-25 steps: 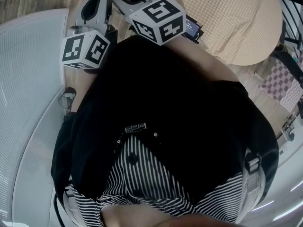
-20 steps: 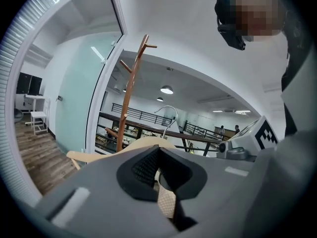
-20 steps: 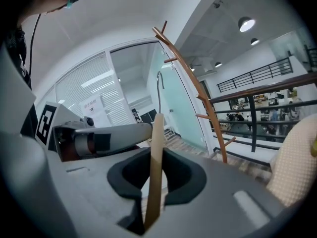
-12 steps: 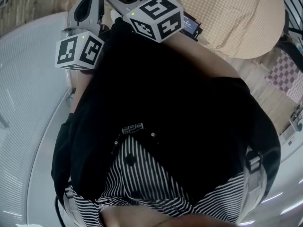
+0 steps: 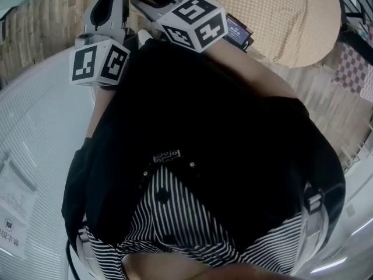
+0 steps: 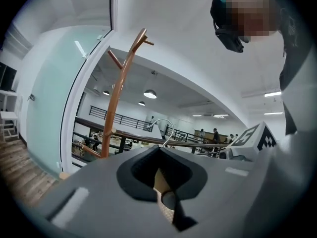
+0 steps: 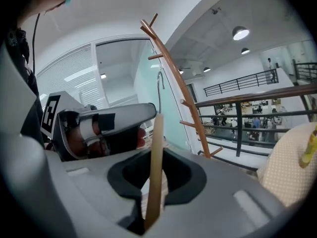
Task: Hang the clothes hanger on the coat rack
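Observation:
The wooden clothes hanger [image 7: 156,157] is held between both grippers, close in front of the person's black-shirted chest. In the right gripper view its pale bar stands up between the jaws of my right gripper [image 7: 153,202], which is shut on it. My left gripper [image 6: 163,192] is shut on the hanger's wooden neck [image 6: 161,182], and the metal hook [image 6: 166,125] rises just beyond. A beige checked garment [image 5: 280,22] hangs from it at the right. The brown coat rack [image 6: 119,93] with angled pegs stands ahead, apart from the hook; it also shows in the right gripper view [image 7: 173,78].
A frosted glass partition [image 6: 49,108] stands behind the rack. Dark railings [image 7: 247,103] run beyond, with people far off. In the head view a white curved surface [image 5: 35,133] with a paper sheet [image 5: 14,203] lies at the left, and wood flooring [image 5: 326,98] at the right.
Both grippers keep their hold and their place before the chest. The ground below has slid: the white curved surface now fills more of the left, and a paper sheet has come into view.

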`<action>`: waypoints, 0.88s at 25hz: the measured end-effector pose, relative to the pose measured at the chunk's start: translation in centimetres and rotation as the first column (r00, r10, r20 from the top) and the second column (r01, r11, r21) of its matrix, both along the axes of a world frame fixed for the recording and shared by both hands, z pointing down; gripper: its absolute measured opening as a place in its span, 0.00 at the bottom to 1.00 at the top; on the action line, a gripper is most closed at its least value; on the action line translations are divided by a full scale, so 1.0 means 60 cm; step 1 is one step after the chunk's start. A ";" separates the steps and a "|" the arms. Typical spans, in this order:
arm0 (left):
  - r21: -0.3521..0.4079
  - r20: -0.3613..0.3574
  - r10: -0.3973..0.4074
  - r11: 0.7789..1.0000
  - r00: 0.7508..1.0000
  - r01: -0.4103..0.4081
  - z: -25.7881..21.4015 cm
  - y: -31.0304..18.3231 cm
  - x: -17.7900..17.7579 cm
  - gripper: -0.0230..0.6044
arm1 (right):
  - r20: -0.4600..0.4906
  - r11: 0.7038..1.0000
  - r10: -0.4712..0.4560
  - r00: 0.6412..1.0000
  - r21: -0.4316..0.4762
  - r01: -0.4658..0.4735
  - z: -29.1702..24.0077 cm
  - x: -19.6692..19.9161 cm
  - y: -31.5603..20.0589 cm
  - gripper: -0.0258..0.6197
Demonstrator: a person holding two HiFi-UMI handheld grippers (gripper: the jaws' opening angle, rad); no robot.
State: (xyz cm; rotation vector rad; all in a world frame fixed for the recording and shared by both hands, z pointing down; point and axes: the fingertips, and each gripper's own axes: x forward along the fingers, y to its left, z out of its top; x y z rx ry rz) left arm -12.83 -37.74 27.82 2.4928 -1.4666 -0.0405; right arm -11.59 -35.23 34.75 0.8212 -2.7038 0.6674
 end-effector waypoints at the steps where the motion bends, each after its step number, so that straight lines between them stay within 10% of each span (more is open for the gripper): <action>1: 0.011 -0.002 0.012 1.000 1.000 -0.012 -0.006 -0.011 -0.013 0.04 | 0.000 1.000 0.009 1.000 0.007 -0.009 -0.005 -0.014 -0.011 0.13; 22: 0.144 -0.018 0.226 0.964 0.974 -0.221 -0.028 -0.111 -0.219 0.04 | 0.018 0.987 0.142 0.990 0.075 -0.143 -0.023 -0.225 -0.117 0.13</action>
